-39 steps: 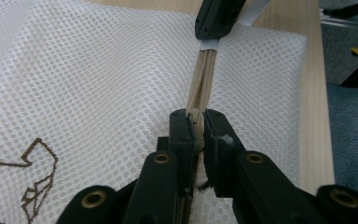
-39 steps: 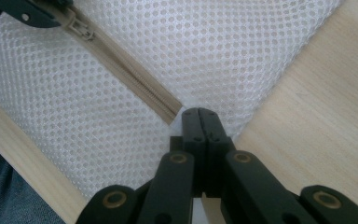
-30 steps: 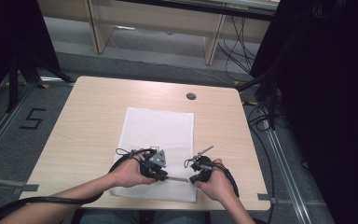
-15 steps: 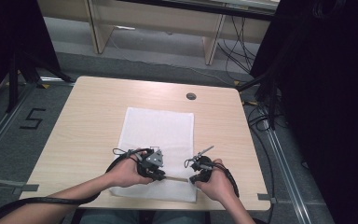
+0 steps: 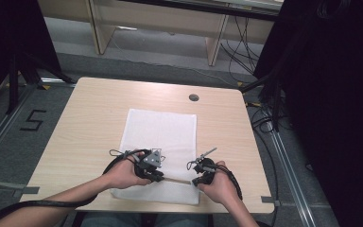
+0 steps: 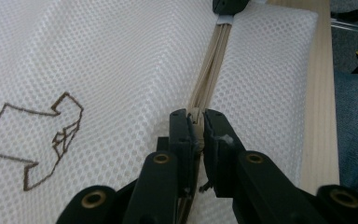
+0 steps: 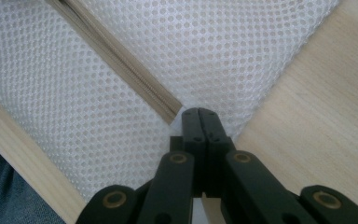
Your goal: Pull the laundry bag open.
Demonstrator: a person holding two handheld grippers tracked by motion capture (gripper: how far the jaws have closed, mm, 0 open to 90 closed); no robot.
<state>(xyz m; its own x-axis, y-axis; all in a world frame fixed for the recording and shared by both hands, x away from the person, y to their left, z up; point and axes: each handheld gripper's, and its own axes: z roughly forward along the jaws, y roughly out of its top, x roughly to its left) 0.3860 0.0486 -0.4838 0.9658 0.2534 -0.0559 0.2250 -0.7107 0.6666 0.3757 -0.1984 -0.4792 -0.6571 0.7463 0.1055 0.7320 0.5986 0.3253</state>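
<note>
A white mesh bag lies flat on the wooden table, with a beige zipper along its near edge. My left gripper is shut on the zipper pull, and the zipper runs away from its jaws. My right gripper is shut on the bag's fabric at the end of the zipper, near the bag's corner. The right gripper's tip shows at the far end of the zipper in the left gripper view.
A brown stitched outline marks the mesh beside the left gripper. A round grommet sits in the table's far side. Bare wood lies right of the bag. Cables and dark stands surround the table on the floor.
My left gripper has edged slightly to the left along the zipper. The right gripper has stayed where it was.
</note>
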